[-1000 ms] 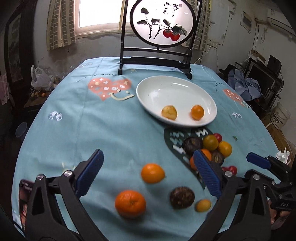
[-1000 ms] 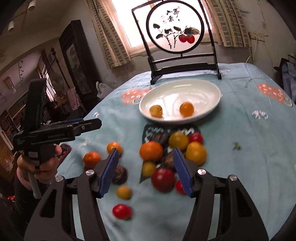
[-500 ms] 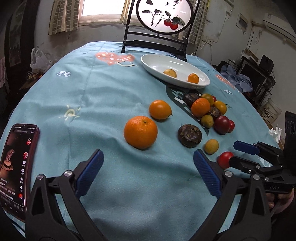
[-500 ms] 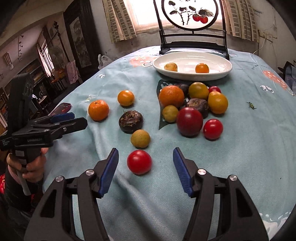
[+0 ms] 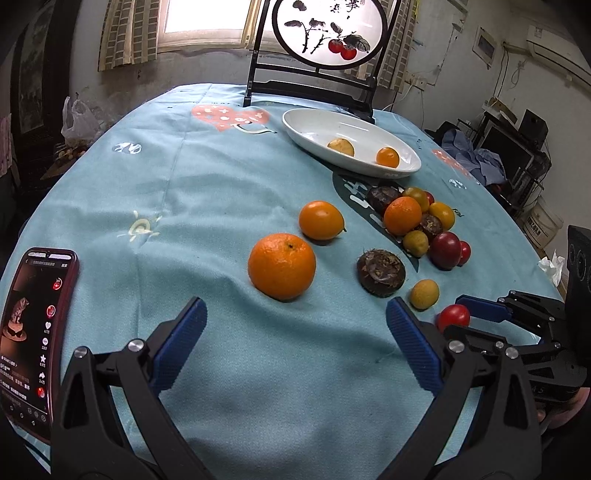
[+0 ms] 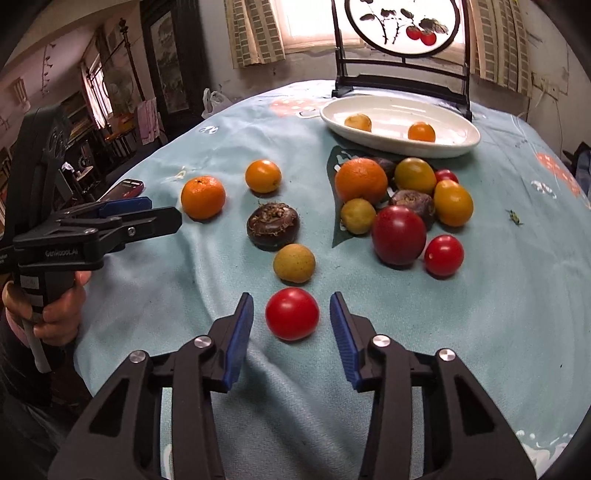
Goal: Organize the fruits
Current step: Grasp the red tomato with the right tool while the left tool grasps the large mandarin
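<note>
A white oval plate at the far side of the table holds a small yellow fruit and a small orange one. Loose fruit lies nearer. My left gripper is open, just short of a big orange. My right gripper is open, its pads on either side of a red tomato, not touching it. A brown chestnut-like fruit and a small yellow fruit lie just beyond the tomato.
A pile of several fruits lies in front of the plate. A phone lies at the left table edge. A framed round painting on a stand stands behind the plate. The table edge is close below both grippers.
Both grippers have come lower and nearer the fruit. The right gripper's pads have narrowed and moved up beside the red tomato. The left gripper has closed in on the big orange.
</note>
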Demonstrator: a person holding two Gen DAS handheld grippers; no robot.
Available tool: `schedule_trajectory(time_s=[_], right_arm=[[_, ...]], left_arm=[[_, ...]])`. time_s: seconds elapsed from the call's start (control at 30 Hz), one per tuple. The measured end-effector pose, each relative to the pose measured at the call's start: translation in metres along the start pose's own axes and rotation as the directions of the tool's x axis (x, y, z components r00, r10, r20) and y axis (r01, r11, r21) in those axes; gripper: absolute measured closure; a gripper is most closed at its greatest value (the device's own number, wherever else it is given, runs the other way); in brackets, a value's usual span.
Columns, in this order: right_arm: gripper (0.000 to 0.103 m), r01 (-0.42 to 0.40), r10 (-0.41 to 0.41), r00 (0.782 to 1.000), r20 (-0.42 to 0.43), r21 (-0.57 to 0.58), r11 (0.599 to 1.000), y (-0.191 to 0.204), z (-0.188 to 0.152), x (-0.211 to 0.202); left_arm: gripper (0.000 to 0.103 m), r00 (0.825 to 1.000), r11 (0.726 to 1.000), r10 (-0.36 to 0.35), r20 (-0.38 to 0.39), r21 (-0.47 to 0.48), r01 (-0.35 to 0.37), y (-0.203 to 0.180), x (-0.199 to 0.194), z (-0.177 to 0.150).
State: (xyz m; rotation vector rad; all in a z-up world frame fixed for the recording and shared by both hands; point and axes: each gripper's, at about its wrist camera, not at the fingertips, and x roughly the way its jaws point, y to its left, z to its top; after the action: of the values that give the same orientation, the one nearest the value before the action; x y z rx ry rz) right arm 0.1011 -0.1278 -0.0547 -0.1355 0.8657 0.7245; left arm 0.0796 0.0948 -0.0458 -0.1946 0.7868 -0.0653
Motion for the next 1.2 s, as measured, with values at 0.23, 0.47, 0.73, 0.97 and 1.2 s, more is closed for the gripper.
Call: schedule_trajectory(time_s=[0.23,0.47,0.73,0.97,1.2], right_arm=[[0.072,-0.014,0.014,1.000,-0.016,0.003,1.000,0.001,0.000,0.003],[0.073,-0.046,0.046,0.999,0.005,0.051,0.998,-0.006,0.001,-0.001],[0.073,-0.058,0.057,0.998,0.010,0.065,0.996,-0.008,0.000,-0.003],[0.073,-0.062,0.062,0.998,0.005,0.067,0.996,-0.008,0.001,-0.002],[0.073,-0.061,0.060,0.998,0.007,0.068,0.996,-0.009,0.001,-0.002]], left_arm=[[0.004,1.000,1.000,0.011,-0.006,-0.005,-0.011,0.000,0.002,0.000],[0.005,1.000,1.000,0.023,-0.016,0.001,-0.023,0.000,0.008,0.006],[0.015,0.997,0.996,0.069,-0.038,0.066,-0.066,-0.007,0.026,0.019],[0.026,0.994,0.998,0.043,-0.102,0.039,-0.039,0.000,0.040,0.023],[0.030,0.993,0.999,0.042,-0.111,0.032,-0.039,0.001,0.043,0.024]])
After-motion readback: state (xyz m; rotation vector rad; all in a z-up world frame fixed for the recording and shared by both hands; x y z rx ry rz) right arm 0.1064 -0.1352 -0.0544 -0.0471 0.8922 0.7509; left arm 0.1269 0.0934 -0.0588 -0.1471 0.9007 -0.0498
